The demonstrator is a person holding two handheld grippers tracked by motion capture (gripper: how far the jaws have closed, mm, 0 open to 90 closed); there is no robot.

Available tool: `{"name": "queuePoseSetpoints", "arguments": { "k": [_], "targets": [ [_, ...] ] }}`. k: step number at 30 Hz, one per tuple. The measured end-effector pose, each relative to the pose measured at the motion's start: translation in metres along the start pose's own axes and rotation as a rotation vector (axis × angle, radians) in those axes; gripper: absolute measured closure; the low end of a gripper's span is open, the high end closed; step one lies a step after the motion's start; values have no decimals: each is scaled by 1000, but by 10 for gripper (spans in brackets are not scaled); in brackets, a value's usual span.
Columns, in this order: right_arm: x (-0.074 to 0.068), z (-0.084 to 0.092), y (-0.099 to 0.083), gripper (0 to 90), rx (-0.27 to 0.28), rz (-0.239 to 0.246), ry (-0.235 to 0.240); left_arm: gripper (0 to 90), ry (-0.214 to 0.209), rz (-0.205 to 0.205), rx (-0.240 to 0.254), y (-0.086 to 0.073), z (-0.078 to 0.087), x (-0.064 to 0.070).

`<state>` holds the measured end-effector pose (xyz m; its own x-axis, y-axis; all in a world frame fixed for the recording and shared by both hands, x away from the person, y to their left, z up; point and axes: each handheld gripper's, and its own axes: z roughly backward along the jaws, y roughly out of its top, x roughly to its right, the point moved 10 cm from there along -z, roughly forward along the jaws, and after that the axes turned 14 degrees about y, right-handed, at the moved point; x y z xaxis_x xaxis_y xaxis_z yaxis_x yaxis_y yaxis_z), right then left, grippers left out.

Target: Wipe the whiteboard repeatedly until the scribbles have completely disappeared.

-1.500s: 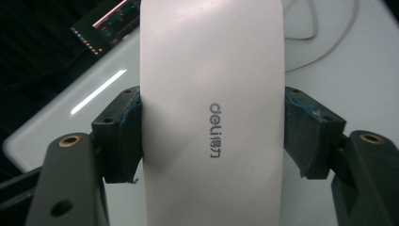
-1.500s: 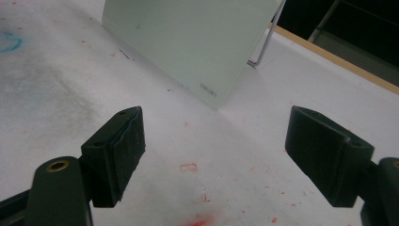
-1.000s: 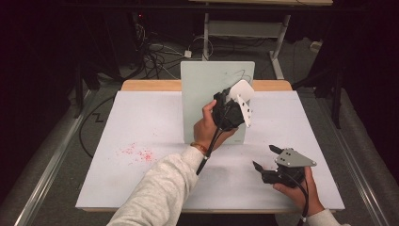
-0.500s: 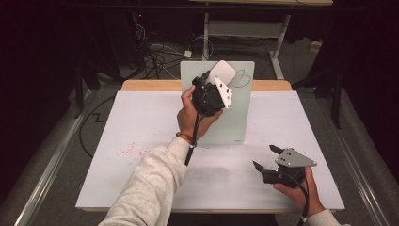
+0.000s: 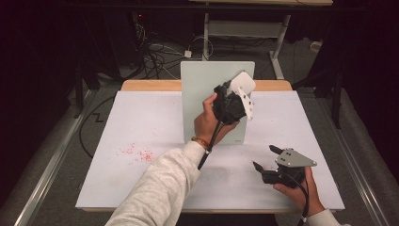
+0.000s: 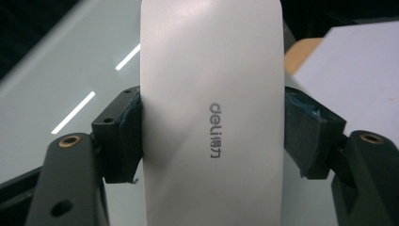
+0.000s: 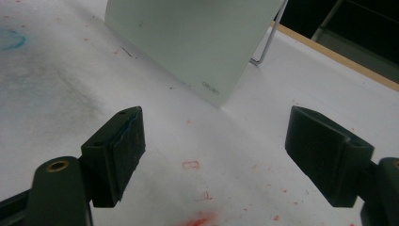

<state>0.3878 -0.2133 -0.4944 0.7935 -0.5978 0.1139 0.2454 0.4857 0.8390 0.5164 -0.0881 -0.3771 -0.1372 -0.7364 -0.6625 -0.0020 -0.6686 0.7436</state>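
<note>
Left gripper view shows my left claw [image 6: 212,136] pinching the white eraser [image 6: 211,94] across its width, long axis pointing ahead, held against the upright board [image 5: 207,94]; right claw [image 7: 214,155] rests spread on the counter [image 5: 141,117].

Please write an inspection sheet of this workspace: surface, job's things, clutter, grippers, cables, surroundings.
Surface: white table with red crumbs and smears; a faint blue stain in the right gripper view.
Job's things: white eraser marked "deli", held up against the upright pale green board.
Clutter: nothing seen apart from the crumbs.
Grippers: left gripper shut on the eraser; right gripper open, low over the table.
Cables: one trails from each gripper; a tangle lies on the floor behind.
Surroundings: dark room, a desk frame behind.
</note>
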Motion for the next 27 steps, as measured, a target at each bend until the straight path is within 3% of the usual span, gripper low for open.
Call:
{"name": "queuePoseSetpoints", "arguments": {
  "k": [1,3,7,9,10,13,14,15,17,20,21,24,27],
  "targets": [
    [0,0,0,210,1,-2,0,291,-6,-27,11,2,0,6],
    [1,1,0,210,3,-3,-5,292,-27,-19,7,1,2,20],
    [2,2,0,210,5,-4,-5,292,-30,-38,10,-1,3,28],
    [1,1,0,210,2,-3,-4,291,-45,-32,12,0,3,26],
    [1,1,0,210,2,-3,-3,292,-22,-22,12,2,1,16],
    [1,1,0,210,2,-4,-3,292,-29,9,11,5,0,5],
    [1,1,-1,210,-1,-4,-3,292,-4,1,21,10,-3,-7],
    [1,0,-1,210,-1,-6,-2,292,-4,1,21,10,-3,-7],
    [1,0,-1,210,-2,-2,-1,292,10,44,12,15,-6,-25],
    [1,0,-1,210,-4,2,-2,291,25,48,9,19,-8,-35],
    [1,0,-1,210,-4,2,-1,292,27,57,9,20,-9,-37],
    [1,0,-1,210,-3,1,-1,291,41,27,7,20,-10,-33],
    [0,-1,-1,210,-5,0,-2,291,15,5,10,20,-8,-21]
  ]
}}
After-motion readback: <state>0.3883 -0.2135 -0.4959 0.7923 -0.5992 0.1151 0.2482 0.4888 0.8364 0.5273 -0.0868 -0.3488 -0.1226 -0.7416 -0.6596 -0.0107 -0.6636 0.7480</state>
